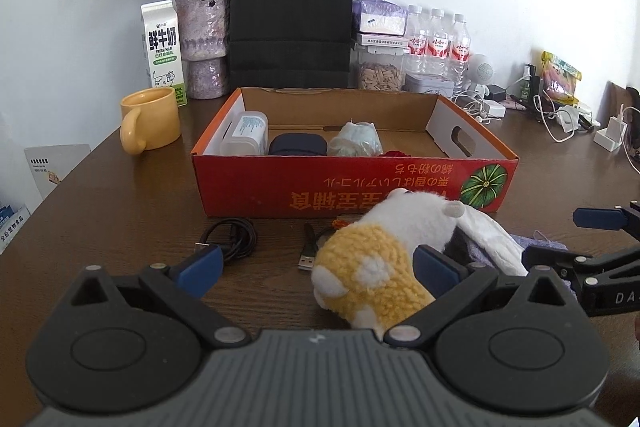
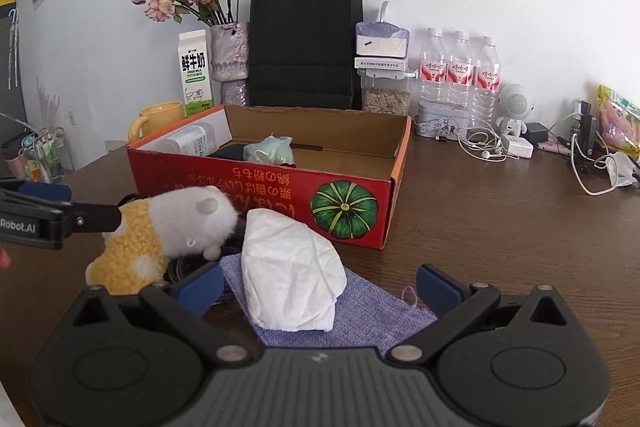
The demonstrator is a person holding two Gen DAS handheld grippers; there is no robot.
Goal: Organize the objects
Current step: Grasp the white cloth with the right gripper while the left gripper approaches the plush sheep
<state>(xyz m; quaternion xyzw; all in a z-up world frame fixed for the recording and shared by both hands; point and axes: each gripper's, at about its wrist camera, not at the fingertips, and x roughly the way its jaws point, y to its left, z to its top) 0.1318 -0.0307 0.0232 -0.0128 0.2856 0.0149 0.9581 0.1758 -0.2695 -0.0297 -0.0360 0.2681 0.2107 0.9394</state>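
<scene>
1. The left gripper has its two blue-tipped fingers spread wide, and the yellow and white plush toy lies between them on the brown table; I cannot tell if a pad touches it.
2. The right gripper is also wide open and holds nothing. A crumpled white tissue lies between its fingers, on top of a purple cloth.
3. The plush toy rests just in front of the red cardboard box, beside the tissue.
4. Inside the box there are a clear plastic container, a dark blue case and a pale green bundle, all near the front wall.
5. A coiled black cable and a USB plug lie on the table in front of the box.
6. A yellow mug stands to the left of the box, a milk carton behind it.
</scene>
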